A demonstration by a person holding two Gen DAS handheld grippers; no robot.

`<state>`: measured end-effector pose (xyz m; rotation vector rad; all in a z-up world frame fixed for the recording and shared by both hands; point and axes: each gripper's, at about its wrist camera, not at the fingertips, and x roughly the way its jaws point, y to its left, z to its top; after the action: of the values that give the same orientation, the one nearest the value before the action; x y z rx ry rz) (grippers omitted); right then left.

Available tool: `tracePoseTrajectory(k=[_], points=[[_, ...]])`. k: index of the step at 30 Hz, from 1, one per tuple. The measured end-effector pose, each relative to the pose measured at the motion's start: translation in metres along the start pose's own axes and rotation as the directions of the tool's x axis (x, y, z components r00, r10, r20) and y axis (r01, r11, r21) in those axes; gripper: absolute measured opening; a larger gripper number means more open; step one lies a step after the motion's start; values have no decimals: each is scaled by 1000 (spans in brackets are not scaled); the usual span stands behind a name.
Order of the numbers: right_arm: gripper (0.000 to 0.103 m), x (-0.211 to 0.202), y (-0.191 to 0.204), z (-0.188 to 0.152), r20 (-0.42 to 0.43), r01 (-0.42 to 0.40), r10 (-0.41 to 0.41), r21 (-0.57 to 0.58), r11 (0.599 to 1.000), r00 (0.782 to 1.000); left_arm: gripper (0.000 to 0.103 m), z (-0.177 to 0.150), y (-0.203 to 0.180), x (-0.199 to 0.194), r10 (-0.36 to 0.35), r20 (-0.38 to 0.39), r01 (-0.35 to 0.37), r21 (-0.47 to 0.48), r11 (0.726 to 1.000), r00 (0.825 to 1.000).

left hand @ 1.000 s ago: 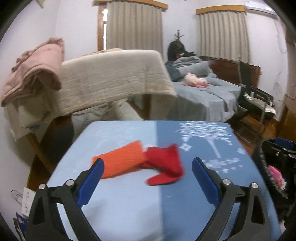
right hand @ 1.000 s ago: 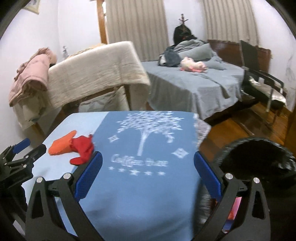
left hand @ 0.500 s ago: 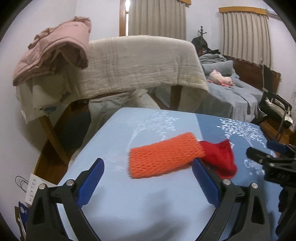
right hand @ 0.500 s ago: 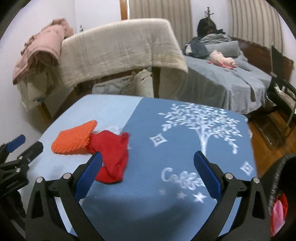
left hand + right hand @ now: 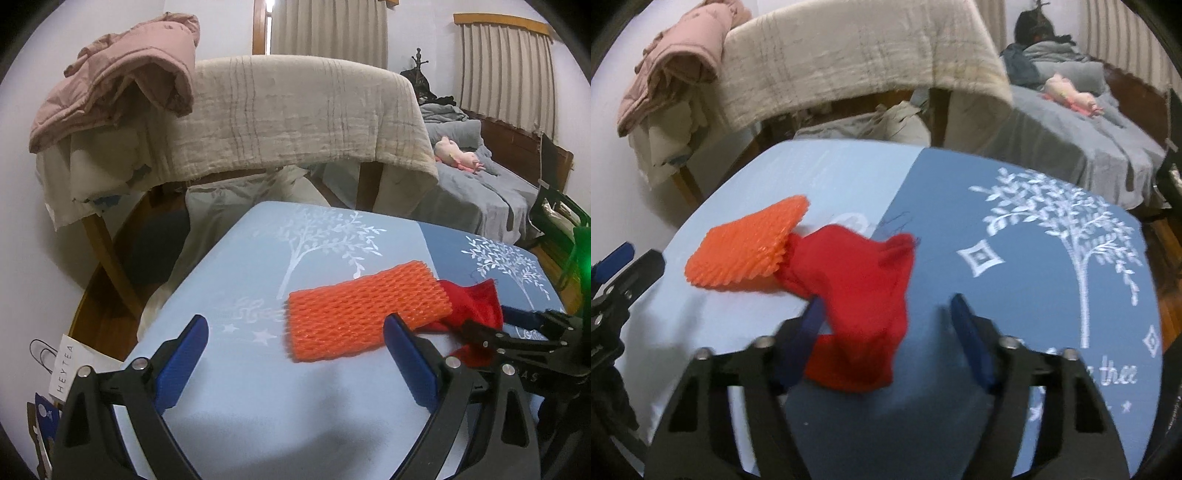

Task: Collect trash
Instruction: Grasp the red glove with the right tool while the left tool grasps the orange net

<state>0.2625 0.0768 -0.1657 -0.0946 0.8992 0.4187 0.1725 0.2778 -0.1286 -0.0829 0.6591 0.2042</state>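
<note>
Closing right gripper [image 5: 886, 325] | red cloth [image 5: 857, 295] between jaws, unpressed

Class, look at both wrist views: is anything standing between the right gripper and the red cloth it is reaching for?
Nothing visible is in the way. The red cloth already lies between the fingers of the right gripper, whose jaws are closing. The orange foam net touches the cloth's far left end, outside the jaws. The left gripper waits open in front of that net.

Ahead I see a pink jacket [image 5: 114, 77] heaped on a beige blanket [image 5: 295, 118], with a grey bed [image 5: 491, 192] beyond.
</note>
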Motion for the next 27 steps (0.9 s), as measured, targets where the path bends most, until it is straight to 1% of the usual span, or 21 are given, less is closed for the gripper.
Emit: tracePoseTrajectory(k=[1, 2, 4, 5, 6, 10, 16, 22, 27], points=[[44, 1, 1, 0, -9, -16, 16, -2, 1000, 1000, 94, 0, 1, 2, -1, -4, 1, 1, 1000, 1000], [35, 2, 2, 0, -17, -37, 37, -4, 999, 999, 94, 1, 0, 5, -3, -10, 3, 2, 1000, 1000], [26, 1, 3, -1, -17, -54, 54, -7, 999, 998, 94, 1, -2, 9, -4, -19, 4, 2, 1000, 1000], [20, 0, 3, -1, -18, -64, 63, -6, 998, 998, 94, 1, -3, 11, -4, -23, 4, 3, 1000, 1000], [19, -2, 2, -1, -19, -71, 71, -7, 997, 997, 94, 1, -4, 13, -6, -28, 6, 4, 1000, 1000], [18, -14, -3, -2, 5, -72, 72, 3, 997, 997, 94, 3, -10, 20, -11, -41, 11, 17, 1000, 999], [18, -33, -26, -1, 50, -34, 32, 38, 999, 998, 94, 4, -16, 36, -14, -79, 15, 24, 1000, 997], [18, -33, -39, -8, 36, -9, 7, 55, 998, 999, 93, 2, -18, 49, -32, -129, 35, 21, 999, 991], [19, -25, -36, -16, 19, -8, 7, 51, 999, 1000, 91, 0, -14, 64, -64, -200, 65, -1, 998, 978]])
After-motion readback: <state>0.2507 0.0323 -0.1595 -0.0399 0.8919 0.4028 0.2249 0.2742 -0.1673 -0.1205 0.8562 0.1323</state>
